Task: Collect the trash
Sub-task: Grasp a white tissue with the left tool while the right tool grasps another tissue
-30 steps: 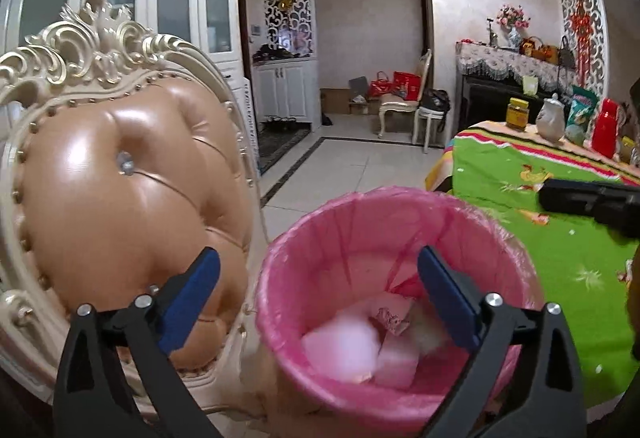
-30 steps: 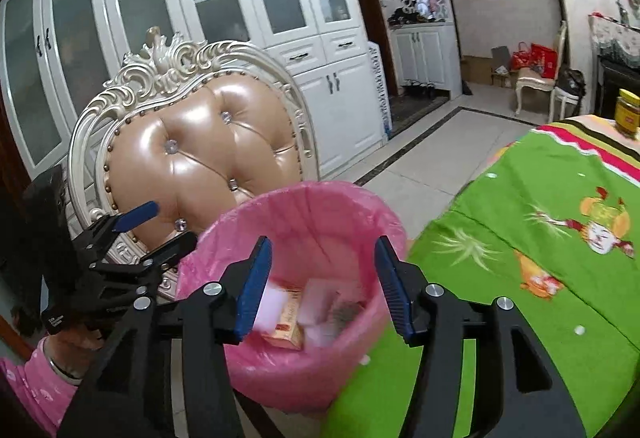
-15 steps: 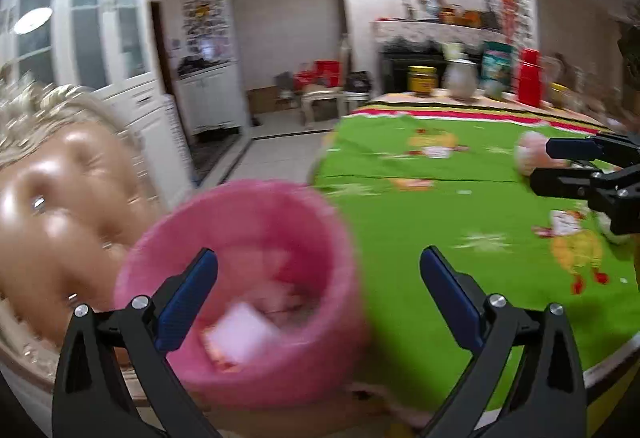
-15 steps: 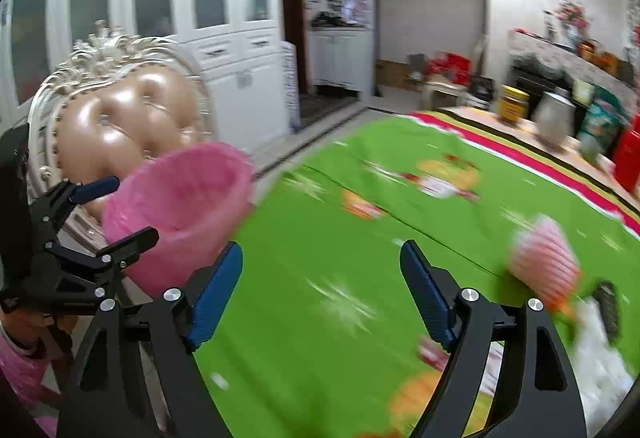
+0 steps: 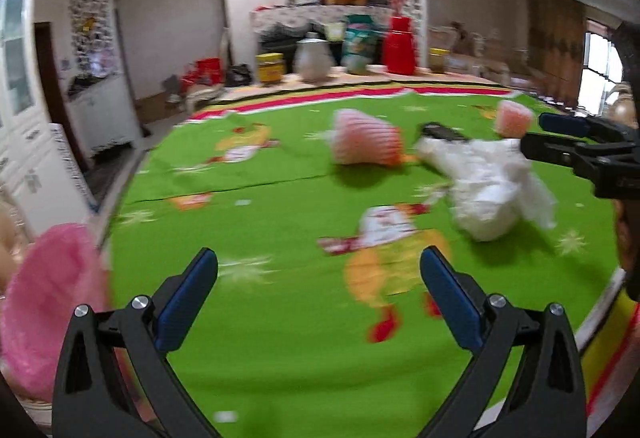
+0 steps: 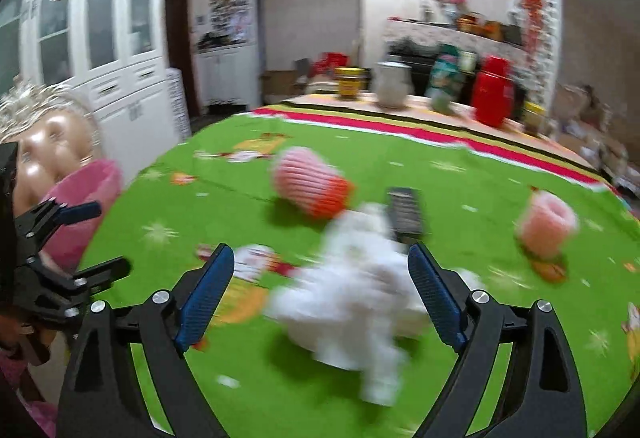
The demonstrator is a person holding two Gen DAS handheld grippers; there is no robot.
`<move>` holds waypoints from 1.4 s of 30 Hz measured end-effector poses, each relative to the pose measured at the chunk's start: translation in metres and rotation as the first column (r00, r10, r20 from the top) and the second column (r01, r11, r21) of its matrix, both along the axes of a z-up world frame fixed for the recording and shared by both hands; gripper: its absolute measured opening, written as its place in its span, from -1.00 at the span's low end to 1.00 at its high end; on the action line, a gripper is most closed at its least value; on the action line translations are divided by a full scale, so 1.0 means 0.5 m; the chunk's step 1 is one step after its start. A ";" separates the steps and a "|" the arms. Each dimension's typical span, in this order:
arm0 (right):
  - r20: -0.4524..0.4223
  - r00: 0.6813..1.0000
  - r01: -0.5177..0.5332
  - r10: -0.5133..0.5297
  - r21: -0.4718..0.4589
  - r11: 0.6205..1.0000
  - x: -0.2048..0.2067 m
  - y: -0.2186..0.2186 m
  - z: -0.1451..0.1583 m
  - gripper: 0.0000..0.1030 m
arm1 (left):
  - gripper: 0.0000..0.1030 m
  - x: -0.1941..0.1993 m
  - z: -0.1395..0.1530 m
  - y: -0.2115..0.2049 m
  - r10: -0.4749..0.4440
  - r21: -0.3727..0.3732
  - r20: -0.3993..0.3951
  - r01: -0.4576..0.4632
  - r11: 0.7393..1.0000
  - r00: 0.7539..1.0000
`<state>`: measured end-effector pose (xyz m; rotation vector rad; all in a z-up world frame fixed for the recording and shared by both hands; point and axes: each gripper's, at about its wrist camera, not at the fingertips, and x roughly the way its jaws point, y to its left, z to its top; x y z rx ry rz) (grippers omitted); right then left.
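Observation:
A crumpled white plastic wad [image 6: 352, 302] lies on the green tablecloth [image 6: 460, 181], just beyond my right gripper [image 6: 319, 250]. Its jaws are opening wide and nothing is pressed between them. A black remote [image 6: 405, 211] lies behind the wad. A pink-and-red ribbed foam sleeve [image 6: 308, 185] lies farther back, and a second pink foam sleeve [image 6: 546, 224] stands to the right. My left gripper [image 5: 319, 254] hangs open and empty over the cloth [image 5: 260, 318], left of the wad [image 5: 492, 189] and the first foam sleeve [image 5: 366, 143]. The pink-lined bin [image 5: 48, 302] sits at the far left.
A yellow jar [image 6: 350, 82], a pale jug [image 6: 392, 89], a green packet [image 6: 446, 81] and a red canister [image 6: 494, 97] line the table's far edge. A tufted chair [image 6: 44, 145] and white cabinets [image 6: 100, 37] stand left of the table. The table's near edge curves at right [image 5: 600, 318].
Both grippers have swung right, away from the pink bin and the chair, out over the green table. The right jaws have spread wider. The white wad and foam sleeves came into view.

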<state>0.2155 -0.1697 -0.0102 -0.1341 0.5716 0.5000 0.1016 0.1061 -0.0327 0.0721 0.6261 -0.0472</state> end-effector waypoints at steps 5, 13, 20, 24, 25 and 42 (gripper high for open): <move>-0.036 0.991 0.128 -0.129 -0.018 0.992 0.053 -0.115 -0.030 0.62 | 0.91 0.030 0.007 -0.097 -0.090 -0.024 0.012 0.090 0.996 0.996; -0.160 0.971 0.165 -0.180 -0.104 0.981 0.150 -0.164 -0.112 0.45 | 0.90 0.067 0.001 -0.182 -0.155 -0.012 0.010 0.155 0.988 0.988; -0.217 0.966 0.108 -0.143 -0.167 0.980 0.218 -0.117 -0.157 0.34 | 0.83 0.097 0.009 -0.229 -0.200 0.007 0.012 0.200 0.980 0.980; -0.261 0.958 0.076 -0.116 -0.159 0.984 0.227 -0.110 -0.173 -0.24 | 0.76 0.115 0.010 -0.251 -0.223 0.002 0.001 0.223 0.975 0.975; -0.269 0.957 0.071 -0.109 -0.145 0.987 0.225 -0.112 -0.173 -0.42 | 0.71 0.120 0.010 -0.256 -0.227 0.004 -0.002 0.227 0.974 0.974; -0.206 0.951 0.249 -0.230 0.070 0.966 0.154 -0.271 -0.110 -0.48 | -0.19 0.255 -0.046 -0.386 -0.240 0.045 -0.128 0.248 0.968 0.962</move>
